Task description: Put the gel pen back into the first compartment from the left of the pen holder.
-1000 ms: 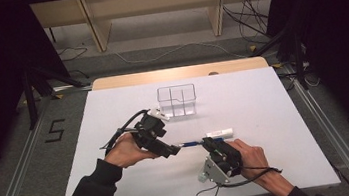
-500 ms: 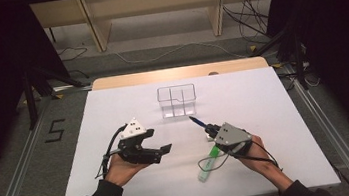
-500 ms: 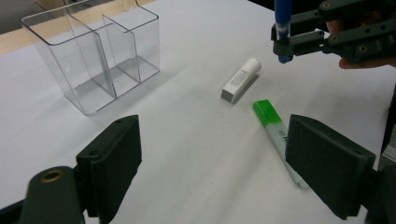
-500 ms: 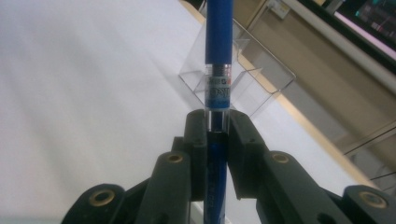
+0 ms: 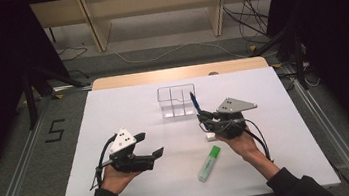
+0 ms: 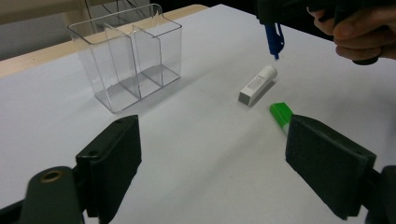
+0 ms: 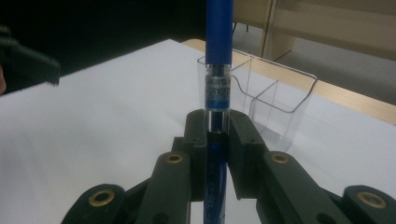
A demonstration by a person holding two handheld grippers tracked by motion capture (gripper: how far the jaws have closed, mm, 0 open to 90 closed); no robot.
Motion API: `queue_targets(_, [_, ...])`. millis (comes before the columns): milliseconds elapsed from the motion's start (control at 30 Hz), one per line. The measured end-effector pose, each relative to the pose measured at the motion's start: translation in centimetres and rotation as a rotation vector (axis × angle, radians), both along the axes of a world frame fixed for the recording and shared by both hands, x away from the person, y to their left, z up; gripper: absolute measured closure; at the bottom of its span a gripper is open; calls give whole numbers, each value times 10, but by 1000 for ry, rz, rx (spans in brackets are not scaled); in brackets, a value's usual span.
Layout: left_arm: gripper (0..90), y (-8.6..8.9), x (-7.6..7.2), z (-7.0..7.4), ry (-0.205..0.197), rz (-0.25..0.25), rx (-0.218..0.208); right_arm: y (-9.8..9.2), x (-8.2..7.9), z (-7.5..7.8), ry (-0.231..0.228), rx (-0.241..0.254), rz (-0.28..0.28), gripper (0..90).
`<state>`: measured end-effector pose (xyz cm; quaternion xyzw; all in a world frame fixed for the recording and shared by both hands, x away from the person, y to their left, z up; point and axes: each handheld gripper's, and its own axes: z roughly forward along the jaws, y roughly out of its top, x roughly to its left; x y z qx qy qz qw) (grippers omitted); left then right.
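The right tongs (image 5: 204, 120) clamp the blue pen (image 7: 218, 56) upright, just short of the clear organizer (image 5: 177, 100); the left tongs (image 6: 212, 163) gape wide. Tilted, the pen might strike the organizer's rim.

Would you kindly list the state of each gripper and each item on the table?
Right gripper: shut on the blue pen.
Blue pen: held upright, off the table.
Left gripper: open, nothing between its jaws.
Clear organizer: upright, empty.
Green highlighter: lying flat.
White tube: lying flat.
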<state>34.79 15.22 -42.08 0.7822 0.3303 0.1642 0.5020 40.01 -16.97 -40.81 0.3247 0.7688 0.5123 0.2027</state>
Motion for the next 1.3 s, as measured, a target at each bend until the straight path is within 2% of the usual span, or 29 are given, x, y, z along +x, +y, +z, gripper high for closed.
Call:
queue_targets(67, [171,3,-1,-1,2,5,1,3,6,1,19,32,-7,793])
queue_targets(267, [167,11,-4,-6,37,35,-70,14,22,2,33,80,-32,792])
queue_targets(367, [160,10,-5,-9,40,26,-32,21,28,3,51,104,-38,792])
queue_targets(467, [160,12,-6,-9,32,31,-42,27,35,5,49,113,-44,793])
queue_targets(633, [160,16,-9,-9,34,47,-37,38,45,11,50,121,-53,792])
queue_targets(833, [160,17,-16,-11,11,45,13,46,57,16,49,133,-64,792])
queue_targets(1033, [160,16,-15,-12,9,42,16,54,72,24,61,150,-85,792])
queue_targets(1300, [159,14,-15,-12,11,37,9,71,89,38,42,145,-94,792])
